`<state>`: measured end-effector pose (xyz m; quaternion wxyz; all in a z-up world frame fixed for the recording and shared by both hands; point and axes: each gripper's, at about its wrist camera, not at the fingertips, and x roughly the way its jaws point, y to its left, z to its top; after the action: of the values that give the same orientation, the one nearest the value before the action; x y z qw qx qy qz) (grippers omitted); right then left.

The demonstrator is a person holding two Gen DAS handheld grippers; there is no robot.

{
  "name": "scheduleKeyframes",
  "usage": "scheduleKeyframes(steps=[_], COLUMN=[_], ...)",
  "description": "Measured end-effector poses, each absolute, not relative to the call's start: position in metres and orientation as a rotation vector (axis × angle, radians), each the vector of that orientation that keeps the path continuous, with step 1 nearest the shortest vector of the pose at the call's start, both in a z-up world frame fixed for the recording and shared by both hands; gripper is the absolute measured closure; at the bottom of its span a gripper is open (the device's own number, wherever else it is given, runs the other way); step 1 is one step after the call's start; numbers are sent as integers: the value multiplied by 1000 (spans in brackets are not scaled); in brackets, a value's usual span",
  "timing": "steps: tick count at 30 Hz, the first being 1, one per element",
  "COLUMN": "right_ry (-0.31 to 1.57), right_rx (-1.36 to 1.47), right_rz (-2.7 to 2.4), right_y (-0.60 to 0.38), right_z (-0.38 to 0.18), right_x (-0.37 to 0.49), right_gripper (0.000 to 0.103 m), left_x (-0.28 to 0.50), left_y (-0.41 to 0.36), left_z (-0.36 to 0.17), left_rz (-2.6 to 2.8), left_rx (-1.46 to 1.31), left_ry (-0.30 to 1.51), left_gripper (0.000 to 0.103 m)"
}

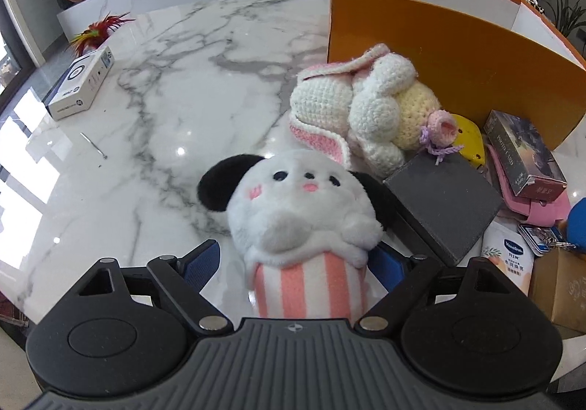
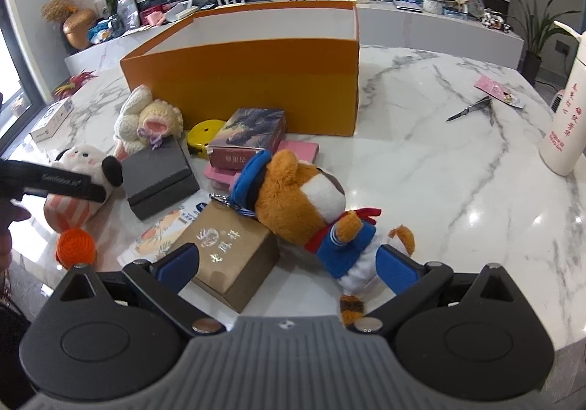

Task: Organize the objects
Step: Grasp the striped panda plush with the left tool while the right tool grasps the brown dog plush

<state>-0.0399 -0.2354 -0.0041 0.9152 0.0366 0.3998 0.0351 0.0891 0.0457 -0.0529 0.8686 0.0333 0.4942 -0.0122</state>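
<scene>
Panda plush [image 1: 304, 223] sits between the wide-spread pads of the left gripper [image 1: 293, 263], not yet pinched, in front of the orange box [image 1: 439, 55]. Right gripper [image 2: 289, 267] is wide too, straddling the fox plush [image 2: 315, 205]. Risk: soft striped base squashes and slips out on lifting.

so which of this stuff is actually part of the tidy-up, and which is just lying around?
Likely part of the job:
orange box
panda plush, between the left gripper fingers
fox plush
crochet bunny
grey box
card box
brown carton

Probably just lying about:
white flask
scissors
white device box
</scene>
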Motion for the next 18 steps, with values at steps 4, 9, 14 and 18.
scheduleKeyframes(steps=[4, 9, 14, 18], right_ry=[821, 881, 930, 920], right_rx=[104, 73, 26, -165], right_rz=[101, 134, 265, 367], right_y=[-253, -277, -282, -270], right_z=[-5, -4, -6, -5], right_x=[-35, -19, -7, 3], right_gripper=[1, 1, 1, 1], left_x=[92, 94, 94, 95], left_y=[47, 49, 49, 49], left_z=[-59, -66, -65, -65], left_rz=[-33, -52, -51, -53], left_rx=[49, 24, 21, 17], left_ry=[1034, 1057, 1060, 1059], left_gripper=[5, 17, 17, 19])
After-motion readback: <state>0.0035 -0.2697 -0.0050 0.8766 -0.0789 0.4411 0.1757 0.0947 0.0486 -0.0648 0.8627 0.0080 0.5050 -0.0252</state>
